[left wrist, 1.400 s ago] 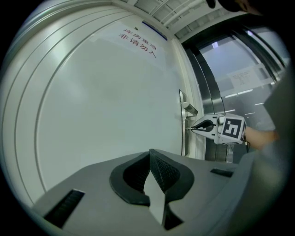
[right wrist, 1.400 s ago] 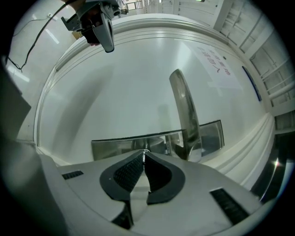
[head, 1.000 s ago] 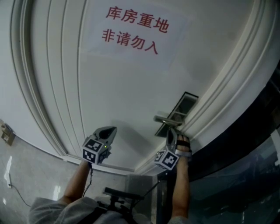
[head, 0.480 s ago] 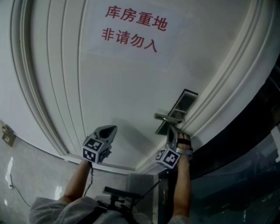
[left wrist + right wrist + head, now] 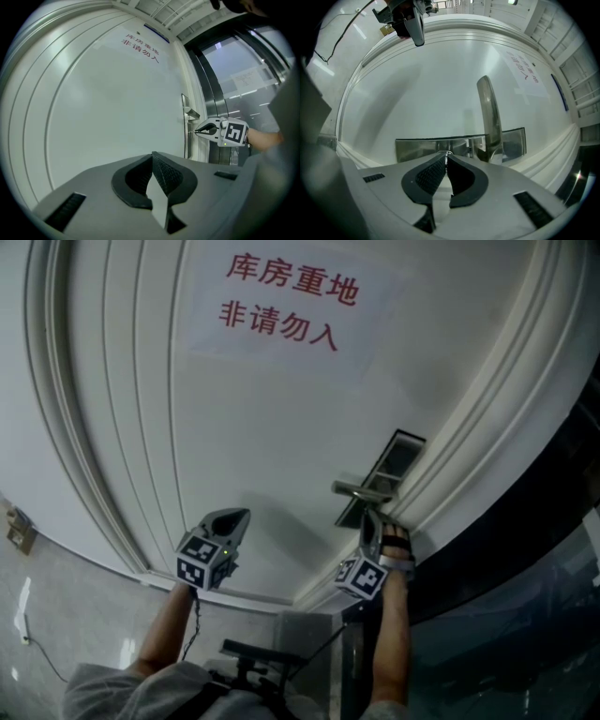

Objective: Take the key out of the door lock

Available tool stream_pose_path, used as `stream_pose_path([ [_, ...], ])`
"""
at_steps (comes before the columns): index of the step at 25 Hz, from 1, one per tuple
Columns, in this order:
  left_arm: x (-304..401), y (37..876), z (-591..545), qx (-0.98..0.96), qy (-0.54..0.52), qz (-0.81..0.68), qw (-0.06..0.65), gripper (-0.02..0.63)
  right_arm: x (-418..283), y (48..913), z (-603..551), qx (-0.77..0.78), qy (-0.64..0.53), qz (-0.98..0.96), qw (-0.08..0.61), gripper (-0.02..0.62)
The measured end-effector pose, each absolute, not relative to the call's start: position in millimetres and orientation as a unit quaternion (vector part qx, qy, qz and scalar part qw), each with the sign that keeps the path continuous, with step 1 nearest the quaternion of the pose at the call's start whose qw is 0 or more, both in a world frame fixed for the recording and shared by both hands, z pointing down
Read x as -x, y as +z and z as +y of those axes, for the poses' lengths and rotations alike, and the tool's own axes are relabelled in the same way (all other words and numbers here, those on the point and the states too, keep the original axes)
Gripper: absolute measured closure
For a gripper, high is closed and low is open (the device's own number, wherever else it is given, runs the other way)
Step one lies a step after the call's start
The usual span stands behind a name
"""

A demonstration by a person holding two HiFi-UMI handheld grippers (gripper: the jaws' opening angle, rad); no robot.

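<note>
Beside the door's (image 5: 108, 103) right edge, a metal lock plate (image 5: 422, 149) carries a lever handle (image 5: 489, 112). Just below that handle, the right tool (image 5: 196, 131) has its tips up against the plate. Its jaws are pressed almost together, pinching the key (image 5: 445, 152), which sits in the lock. Only a thin bright sliver of the key shows between the pads, and the keyhole itself is hidden behind the jaws.

The left tool (image 5: 152, 157) is held level off the plain white door panel, well apart from the lock. Its jaws are pressed together with nothing between them.

Higher on the door hangs a paper sign (image 5: 281, 301) with red characters. From the head view the lock plate shows only as a narrow dark strip, and the key cannot be made out there. Both of the person's forearms are cut off at the bottom edge.
</note>
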State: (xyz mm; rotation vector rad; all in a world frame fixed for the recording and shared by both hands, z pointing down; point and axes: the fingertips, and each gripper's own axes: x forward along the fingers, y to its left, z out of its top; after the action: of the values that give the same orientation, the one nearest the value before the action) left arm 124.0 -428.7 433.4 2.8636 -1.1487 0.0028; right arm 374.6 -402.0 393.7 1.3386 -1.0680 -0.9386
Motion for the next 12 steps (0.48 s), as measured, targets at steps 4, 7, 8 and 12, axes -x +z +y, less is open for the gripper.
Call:
stream_pose_path([
  [4,-123.8,435.0,-427.9,-0.928,0.001,-0.371,0.031,0.6,-375.3,394.9,-398.7,-0.563,-0.4,-0.448,0.568,0.574],
  [7,-122.2,435.6,-427.7,-0.927,0.002,-0.374,0.031,0.6,-374.8,392.4,-399.0,-0.566,-0.403,-0.448,0.562,0.574],
  [8,-122.1,435.5,-427.3,-0.927,0.001,-0.374,0.031,0.6,-375.6,394.0,-399.1,-0.567,-0.4,-0.45,0.563,0.574],
  [12,-119.7,437.0,-428.6,-0.926,0.002,-0.376,0.032,0.599,-374.6,391.8,-398.6,-0.567,-0.403,-0.443,0.566,0.574],
])
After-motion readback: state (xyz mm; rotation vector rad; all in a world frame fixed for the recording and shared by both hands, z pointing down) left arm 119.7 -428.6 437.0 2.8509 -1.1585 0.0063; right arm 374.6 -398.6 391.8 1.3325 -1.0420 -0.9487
